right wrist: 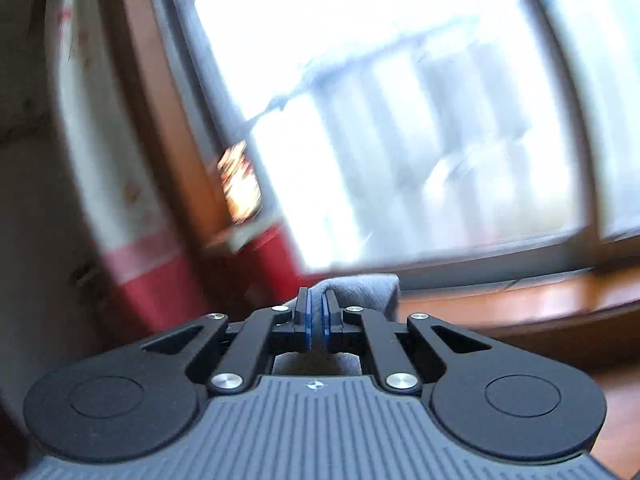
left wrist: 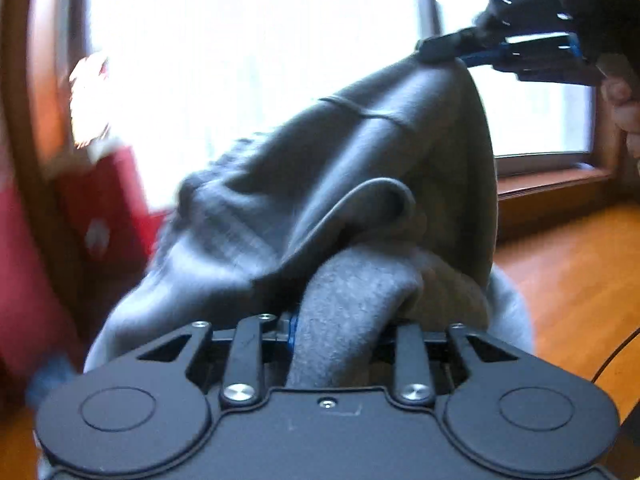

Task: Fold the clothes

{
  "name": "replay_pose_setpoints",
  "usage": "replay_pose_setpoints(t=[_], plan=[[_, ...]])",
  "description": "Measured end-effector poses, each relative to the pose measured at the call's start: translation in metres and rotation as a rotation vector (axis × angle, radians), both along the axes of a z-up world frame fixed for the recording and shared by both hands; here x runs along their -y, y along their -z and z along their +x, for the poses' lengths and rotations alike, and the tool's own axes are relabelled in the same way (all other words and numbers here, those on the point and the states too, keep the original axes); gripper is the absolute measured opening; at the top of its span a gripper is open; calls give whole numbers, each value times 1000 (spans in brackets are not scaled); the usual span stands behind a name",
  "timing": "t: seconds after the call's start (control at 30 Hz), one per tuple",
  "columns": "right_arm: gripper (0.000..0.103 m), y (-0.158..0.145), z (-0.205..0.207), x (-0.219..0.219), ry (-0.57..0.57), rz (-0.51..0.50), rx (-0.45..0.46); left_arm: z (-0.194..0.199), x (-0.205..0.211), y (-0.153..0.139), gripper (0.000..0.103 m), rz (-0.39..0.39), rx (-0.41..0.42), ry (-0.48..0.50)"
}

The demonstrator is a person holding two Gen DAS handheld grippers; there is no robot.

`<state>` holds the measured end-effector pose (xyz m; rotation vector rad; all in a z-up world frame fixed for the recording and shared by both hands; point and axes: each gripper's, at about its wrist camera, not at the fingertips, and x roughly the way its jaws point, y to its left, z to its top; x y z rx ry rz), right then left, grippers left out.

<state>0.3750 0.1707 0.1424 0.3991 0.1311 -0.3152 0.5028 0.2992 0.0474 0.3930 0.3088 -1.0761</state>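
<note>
Soft grey garment [left wrist: 360, 168], matt knit cloth, fuzzy and fleecy on the fold nearest the left gripper [left wrist: 340, 328] (matt black plastic, shiny metal screws). Below the garment, the wood floor [left wrist: 560, 264] gleams glossy orange. The right gripper [right wrist: 316, 320] shows ribbed grey plastic, blue pads [right wrist: 307, 320].

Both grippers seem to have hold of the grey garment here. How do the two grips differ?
The left gripper has a thick bunch of the grey garment stuffed between widely spread fingers; the right gripper pinches only a thin edge, its blue pads nearly together. In the left wrist view the right gripper holds the cloth's highest point, while the left grips lower, bunched fabric. Both are shut on the same garment, lifted before a bright window.
</note>
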Motion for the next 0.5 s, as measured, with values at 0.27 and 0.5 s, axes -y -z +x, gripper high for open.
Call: replay_pose_setpoints(t=[0.27,0.5], plan=[[17,73,-93,36,331,75,-207,-5,34,39,41,117,-242,-2],[58,147,-91,57,341,244,-428,-7,30,28,67,141,-225,-111]])
